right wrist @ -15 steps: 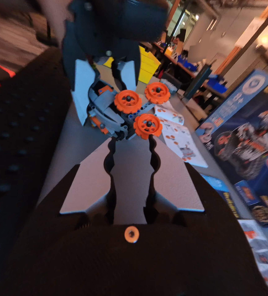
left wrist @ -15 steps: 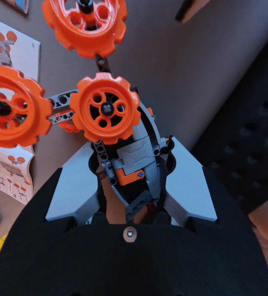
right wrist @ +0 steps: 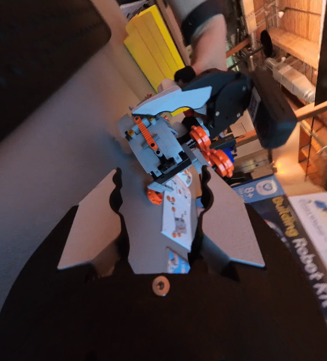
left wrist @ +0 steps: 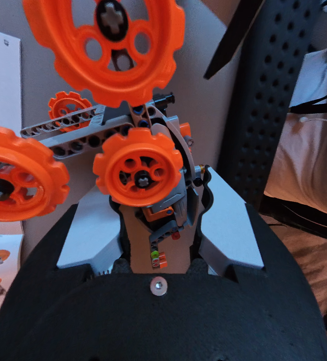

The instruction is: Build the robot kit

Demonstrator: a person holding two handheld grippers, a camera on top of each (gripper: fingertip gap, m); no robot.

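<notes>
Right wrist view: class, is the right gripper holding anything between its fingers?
No: the right gripper is open and empty, with the grey-and-orange brick model beyond its fingertips, held by the left gripper.

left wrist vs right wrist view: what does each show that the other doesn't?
Left wrist only: the model's wheel faces up close, a large orange wheel at top, and a perforated black strap.

Right wrist only: the empty right gripper with jaws open, the yellow bins, the kit box, a person's forearm.

Both: the grey and orange brick model, the left gripper clamped on it, the instruction booklet.
</notes>
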